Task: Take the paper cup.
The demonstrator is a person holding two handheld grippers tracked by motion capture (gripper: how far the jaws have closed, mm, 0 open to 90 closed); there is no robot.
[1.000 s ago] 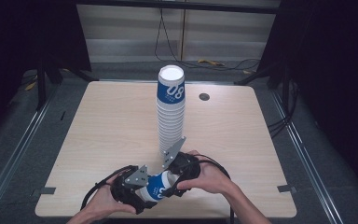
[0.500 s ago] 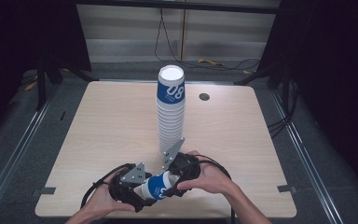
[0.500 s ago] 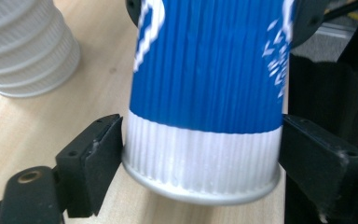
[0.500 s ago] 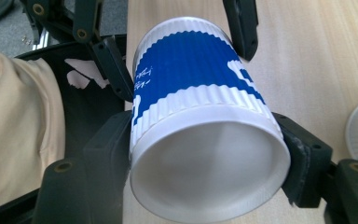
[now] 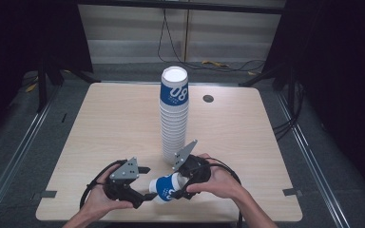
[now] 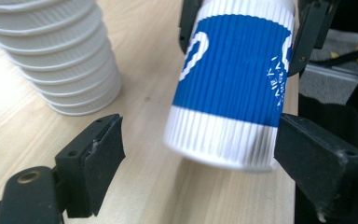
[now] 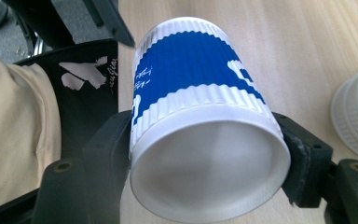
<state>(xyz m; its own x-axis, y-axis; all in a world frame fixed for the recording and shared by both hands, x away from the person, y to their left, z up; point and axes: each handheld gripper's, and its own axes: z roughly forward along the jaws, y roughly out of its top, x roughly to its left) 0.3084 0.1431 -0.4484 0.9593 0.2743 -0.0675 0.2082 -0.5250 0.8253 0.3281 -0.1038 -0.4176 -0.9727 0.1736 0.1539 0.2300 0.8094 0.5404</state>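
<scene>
1. A blue-and-white ribbed paper cup (image 5: 167, 188) lies on its side near the front edge of the counter (image 5: 100, 123), just in front of the tall stack of cups (image 5: 174, 118).
2. The right gripper (image 5: 183, 186) has its fingers (image 7: 107, 144) clamped on the cup's open rim end, one on each side, as the right gripper view shows.
3. The left gripper (image 5: 148, 183) stands with its fingers (image 6: 95, 154) spread wide around the cup's base end; one finger is clear of the cup, and the other is at its edge, contact hard to judge.
4. A hand (image 5: 218, 183) holds the right gripper; another hand (image 5: 100, 199) holds the left.
5. A small dark round hole (image 5: 208, 99) sits at the far side of the counter.
</scene>
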